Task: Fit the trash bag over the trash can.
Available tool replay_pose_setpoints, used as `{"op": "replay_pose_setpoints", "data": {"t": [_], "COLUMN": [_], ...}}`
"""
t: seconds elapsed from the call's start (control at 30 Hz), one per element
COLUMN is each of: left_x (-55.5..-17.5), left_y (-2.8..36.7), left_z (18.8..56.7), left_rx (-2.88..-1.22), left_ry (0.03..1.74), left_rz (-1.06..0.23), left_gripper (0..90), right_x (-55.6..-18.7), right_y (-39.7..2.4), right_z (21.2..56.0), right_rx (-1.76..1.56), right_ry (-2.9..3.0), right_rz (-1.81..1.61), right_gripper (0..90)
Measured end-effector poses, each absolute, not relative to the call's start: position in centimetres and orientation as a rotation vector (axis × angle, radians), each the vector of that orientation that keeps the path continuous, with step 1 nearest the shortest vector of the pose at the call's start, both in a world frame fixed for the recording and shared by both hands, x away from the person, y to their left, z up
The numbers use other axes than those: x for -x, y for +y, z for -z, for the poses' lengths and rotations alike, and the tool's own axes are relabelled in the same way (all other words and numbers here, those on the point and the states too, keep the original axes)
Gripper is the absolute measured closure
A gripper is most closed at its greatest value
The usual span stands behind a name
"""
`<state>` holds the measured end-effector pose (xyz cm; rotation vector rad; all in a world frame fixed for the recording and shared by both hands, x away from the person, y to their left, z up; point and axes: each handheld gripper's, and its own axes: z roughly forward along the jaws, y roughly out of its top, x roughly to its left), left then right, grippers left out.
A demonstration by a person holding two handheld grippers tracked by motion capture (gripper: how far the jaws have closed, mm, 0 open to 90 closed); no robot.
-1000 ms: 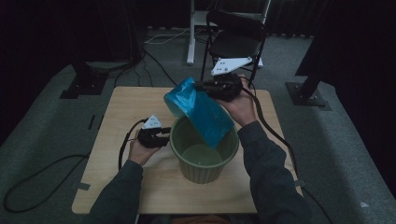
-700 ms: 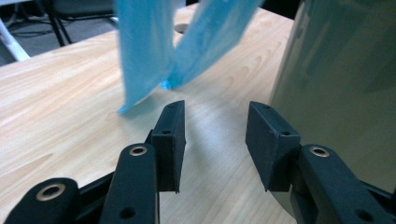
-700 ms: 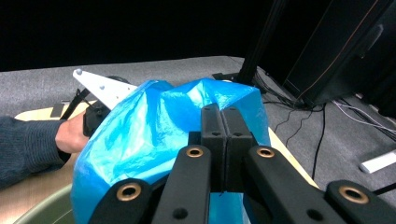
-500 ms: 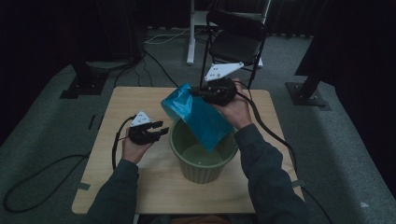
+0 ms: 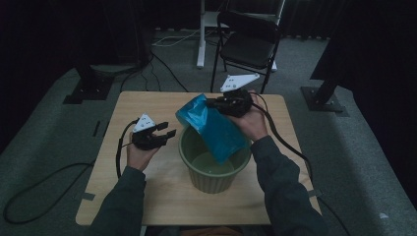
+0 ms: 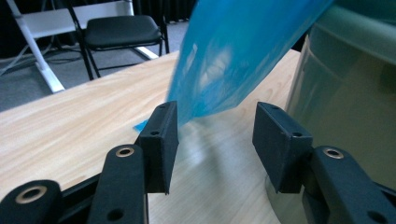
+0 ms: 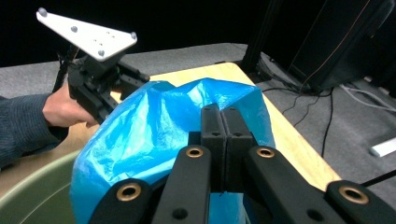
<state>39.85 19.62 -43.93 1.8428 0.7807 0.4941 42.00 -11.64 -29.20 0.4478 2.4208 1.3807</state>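
My right gripper (image 5: pixel 212 103) pinches the blue bag (image 5: pixel 216 130), partly lowered into the green bin (image 5: pixel 216 169) at the table's (image 5: pixel 123 103) middle (lining unfinished), my left gripper (image 5: pixel 164 132) just opened, empty.

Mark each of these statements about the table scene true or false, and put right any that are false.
1. The right gripper is shut on the blue bag. True.
2. The bag lies flat on the table. False: it hangs with its lower end dipping into the green bin.
3. The left gripper pinches the bag. False: its jaws stand apart with nothing between them; they have just been opening.
4. A black chair stands beyond the table's far edge. True.
5. The bin lies tipped on its side. False: it stands upright on the table.
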Motion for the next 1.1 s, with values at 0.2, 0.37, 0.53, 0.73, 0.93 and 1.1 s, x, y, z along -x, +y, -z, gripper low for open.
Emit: {"op": "replay_pose_setpoints", "data": {"t": [0.2,0.37,0.53,0.73,0.93,1.1], "left_x": [-39.6,-40.0,-40.9,-40.9,-40.3,-40.1], "left_y": [19.4,18.6,17.2,16.1,15.8,15.7], "left_z": [42.9,42.3,41.4,40.4,40.0,39.6], "left_rx": [-1.825,-1.81,-1.841,-1.85,-1.868,-1.862], "left_ry": [0.763,0.755,0.785,0.775,0.744,0.733], "left_rz": [-0.519,-0.532,-0.583,-0.618,-0.634,-0.65], "left_gripper": [48.1,48.1,55.0,85.1,89.3,89.2], "right_x": [-42.0,-41.9,-41.4,-41.0,-41.1,-41.0], "right_y": [-11.9,-11.8,-11.6,-12.0,-13.5,-14.3], "right_z": [29.4,29.1,29.3,29.9,30.8,31.2], "right_rx": [-0.447,-0.433,-0.407,-0.399,-0.447,-0.462], "right_ry": [2.435,2.441,2.453,2.463,2.471,2.488], "right_rz": [-1.411,-1.466,-1.462,-1.4,-1.368,-1.328], "right_gripper": [89.9,89.9,89.9,89.8,88.4,70.5]}}
